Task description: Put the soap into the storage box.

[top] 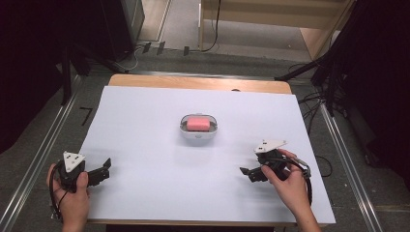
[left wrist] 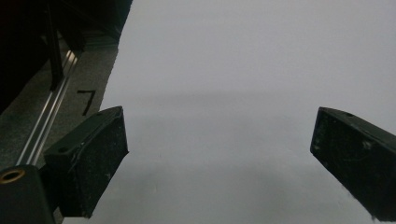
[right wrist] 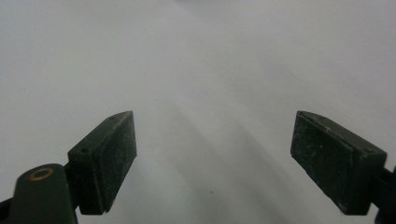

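A small white oval dish (top: 198, 136) stands at the middle of the white table sheet, with a pink block (top: 198, 123) lying in it. My left gripper (top: 104, 169) rests at the near left of the sheet, held by a hand, its jaws wide apart and bare. In the left gripper view the same gripper (left wrist: 219, 149) has only white sheet between its pads. My right gripper (top: 247, 172) sits at the near right, also in a hand, jaws apart. The right gripper view shows that gripper (right wrist: 215, 149) open over bare sheet. Both grippers are well short of the dish.
The white sheet (top: 145, 145) covers a wooden table (top: 198, 83) whose far edge shows bare wood. Metal rails (top: 43, 154) run along both sides on the grey floor. A black "7" mark (left wrist: 87, 100) lies left of the sheet. Cables (top: 314, 106) trail at the right.
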Demonstrator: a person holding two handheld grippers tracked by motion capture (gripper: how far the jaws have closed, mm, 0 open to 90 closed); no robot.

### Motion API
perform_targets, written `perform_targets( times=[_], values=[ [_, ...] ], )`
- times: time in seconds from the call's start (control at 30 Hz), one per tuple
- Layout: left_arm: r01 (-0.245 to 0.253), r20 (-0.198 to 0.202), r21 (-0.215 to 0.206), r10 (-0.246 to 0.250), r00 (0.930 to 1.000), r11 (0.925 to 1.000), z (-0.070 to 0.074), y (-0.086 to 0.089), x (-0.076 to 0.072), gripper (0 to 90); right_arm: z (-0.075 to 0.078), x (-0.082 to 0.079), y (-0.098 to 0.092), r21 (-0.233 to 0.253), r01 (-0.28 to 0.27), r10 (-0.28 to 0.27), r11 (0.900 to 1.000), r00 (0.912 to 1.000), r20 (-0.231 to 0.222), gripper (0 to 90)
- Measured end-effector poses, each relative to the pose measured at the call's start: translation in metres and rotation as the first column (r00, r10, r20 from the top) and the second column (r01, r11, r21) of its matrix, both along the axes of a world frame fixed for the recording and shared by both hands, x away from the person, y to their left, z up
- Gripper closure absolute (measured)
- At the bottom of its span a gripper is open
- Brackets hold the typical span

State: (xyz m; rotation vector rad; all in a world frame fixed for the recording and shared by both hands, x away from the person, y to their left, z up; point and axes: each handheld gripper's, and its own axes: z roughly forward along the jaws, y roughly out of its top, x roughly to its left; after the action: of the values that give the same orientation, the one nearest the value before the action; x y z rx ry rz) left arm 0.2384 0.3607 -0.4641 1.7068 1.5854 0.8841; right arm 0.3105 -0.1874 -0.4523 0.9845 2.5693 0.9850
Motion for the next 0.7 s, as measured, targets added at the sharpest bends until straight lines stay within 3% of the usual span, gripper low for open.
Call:
perform_targets(
  times=[0.33,0.5,0.67,0.7],
  values=[
    [-0.001,-0.001,-0.013,0.001,1.0,0.9999,0.0,0.001,0.0,4.4,-0.007,-0.011,-0.026,0.031,0.063,-0.064,0.998,0.9979,0.014,15.3],
    [-0.003,0.001,-0.014,0.003,1.0,0.9999,0.0,0.001,0.0,4.4,-0.011,-0.018,-0.044,0.041,0.122,-0.123,0.992,0.9921,0.027,14.1],
    [-0.004,0.001,-0.015,0.004,1.0,0.9999,0.0,0.002,-0.001,4.4,-0.013,-0.022,-0.053,0.047,0.139,-0.139,0.989,0.9903,-0.001,16.6],
    [-0.004,0.001,-0.015,0.004,1.0,0.9999,0.0,0.002,-0.001,4.3,-0.014,-0.025,-0.057,0.068,0.144,-0.145,0.987,0.9894,0.002,17.1]
  ],
)
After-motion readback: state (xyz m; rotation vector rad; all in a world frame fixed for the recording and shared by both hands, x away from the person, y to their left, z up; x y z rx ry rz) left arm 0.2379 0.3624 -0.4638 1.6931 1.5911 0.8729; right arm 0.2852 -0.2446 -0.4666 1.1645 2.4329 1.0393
